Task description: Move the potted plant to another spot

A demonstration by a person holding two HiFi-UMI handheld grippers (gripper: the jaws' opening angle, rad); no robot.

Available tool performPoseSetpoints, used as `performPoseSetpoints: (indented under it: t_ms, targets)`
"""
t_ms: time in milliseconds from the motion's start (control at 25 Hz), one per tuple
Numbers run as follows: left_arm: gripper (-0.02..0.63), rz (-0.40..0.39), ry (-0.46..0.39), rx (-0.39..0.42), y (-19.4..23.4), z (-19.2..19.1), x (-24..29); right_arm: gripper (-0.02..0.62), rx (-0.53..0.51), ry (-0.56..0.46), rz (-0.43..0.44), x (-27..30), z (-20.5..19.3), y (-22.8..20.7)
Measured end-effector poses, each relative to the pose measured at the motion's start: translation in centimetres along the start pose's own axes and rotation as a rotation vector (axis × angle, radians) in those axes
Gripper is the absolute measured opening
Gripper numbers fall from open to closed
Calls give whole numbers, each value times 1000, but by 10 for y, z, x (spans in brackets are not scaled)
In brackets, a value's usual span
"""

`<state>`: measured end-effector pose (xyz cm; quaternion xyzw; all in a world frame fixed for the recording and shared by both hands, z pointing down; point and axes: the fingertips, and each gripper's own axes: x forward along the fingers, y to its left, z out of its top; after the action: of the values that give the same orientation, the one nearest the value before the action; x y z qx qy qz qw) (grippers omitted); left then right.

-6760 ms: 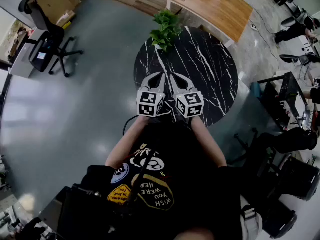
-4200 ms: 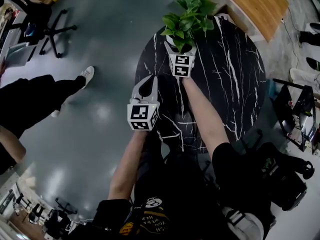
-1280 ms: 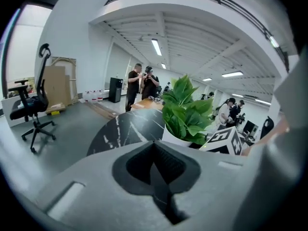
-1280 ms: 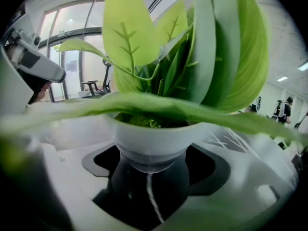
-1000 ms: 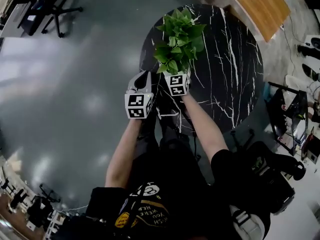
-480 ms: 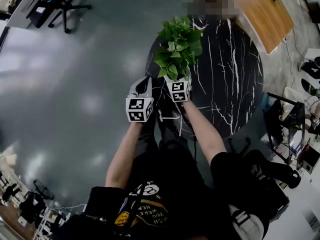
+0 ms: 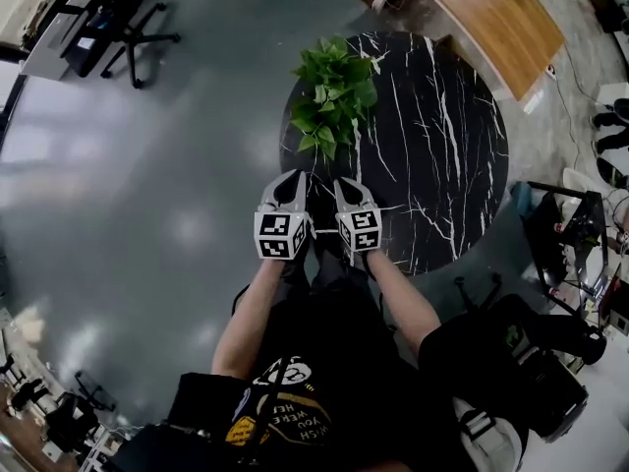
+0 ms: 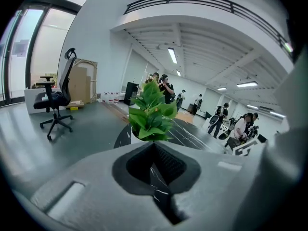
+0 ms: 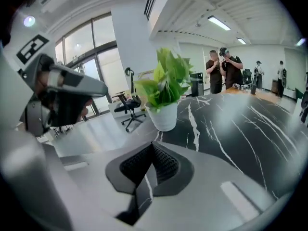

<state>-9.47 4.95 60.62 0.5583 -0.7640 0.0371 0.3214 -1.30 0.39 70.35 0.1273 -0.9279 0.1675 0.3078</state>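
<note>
The potted plant (image 7: 332,91), green leaves in a white pot (image 9: 163,115), stands free near the left rim of the round black marble table (image 7: 442,146). My two grippers hang side by side over the table's near edge, a short way back from the plant. The left gripper (image 7: 295,177) is shut with nothing in it. My right gripper (image 7: 341,183) is also shut and empty. In the left gripper view the plant (image 8: 151,113) rises straight ahead beyond the closed jaws. The right gripper view has it ahead and slightly left.
A wooden desk (image 7: 482,18) stands beyond the table. An office chair (image 7: 108,8) is at the far left on the grey floor. Dark equipment and a rack (image 7: 565,224) crowd the right side. Several people (image 9: 226,66) stand in the distance.
The right gripper has let go of the pot, drawn back toward the person and shut. The left gripper shifted a little alongside it. The plant stays on the table's left side.
</note>
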Motion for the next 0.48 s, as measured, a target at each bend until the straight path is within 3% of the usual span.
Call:
performPoseSetpoints:
  t_ms: [240,480]
  targets:
    - [3,7,-65,20,-26,25,-53,3,12,-160,44,-70,72,40]
    - [3,-75,-107,40,-51,54,-86,3,-49,-257,-26,-119,143,62]
